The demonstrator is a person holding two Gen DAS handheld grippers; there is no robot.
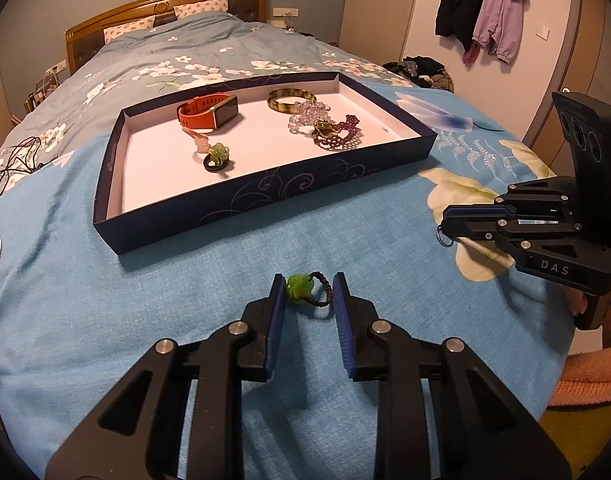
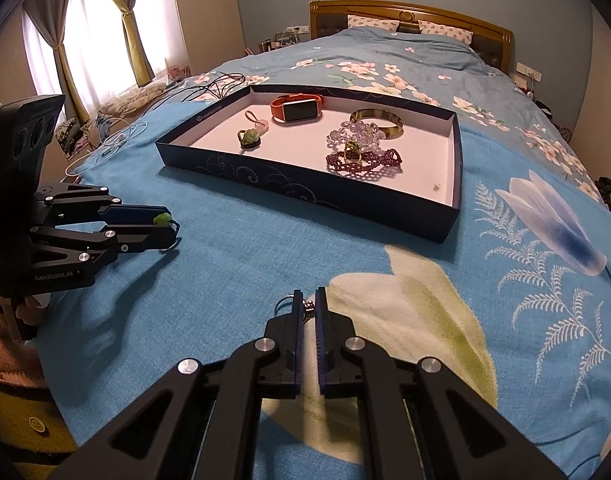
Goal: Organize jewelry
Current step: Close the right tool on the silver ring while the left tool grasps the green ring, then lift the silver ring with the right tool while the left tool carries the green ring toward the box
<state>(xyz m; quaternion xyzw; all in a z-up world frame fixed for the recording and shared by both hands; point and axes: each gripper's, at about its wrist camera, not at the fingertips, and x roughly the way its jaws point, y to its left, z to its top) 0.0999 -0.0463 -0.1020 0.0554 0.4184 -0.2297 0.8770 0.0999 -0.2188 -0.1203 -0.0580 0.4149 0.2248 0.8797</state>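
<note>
Lower middle of the left wrist view: the left claw (image 1: 309, 288) sits part-way open around a green charm (image 1: 299, 288) on a black beaded cord (image 1: 323, 294). The bead lies against the left pad and the cord loops over to the right one. Can't tell if it's really pinched yet or just bracketed. The piece's long axis runs across the claw, bead left, loop right, low over the blue blanket (image 1: 185, 300).

Lower middle of the right wrist view: the right claw (image 2: 307, 306) is nearly closed on a small metal ring charm (image 2: 305, 307) — the ring pokes out on the left of the tips.

Further up, mid-frame in both views, is the navy tray (image 2: 305, 196), straight ahead of both claws and well apart from them. From the left view it looks a bit nearer the left claw. Inside: an orange watch (image 2: 297, 109), a bangle (image 2: 379, 120), clear beads (image 2: 353, 134), a purple beaded piece (image 2: 365, 162), another green charm (image 2: 249, 137).

My guess: both pieces go forward and over the near wall, with the open white floor at the front as the landing spot.
</note>
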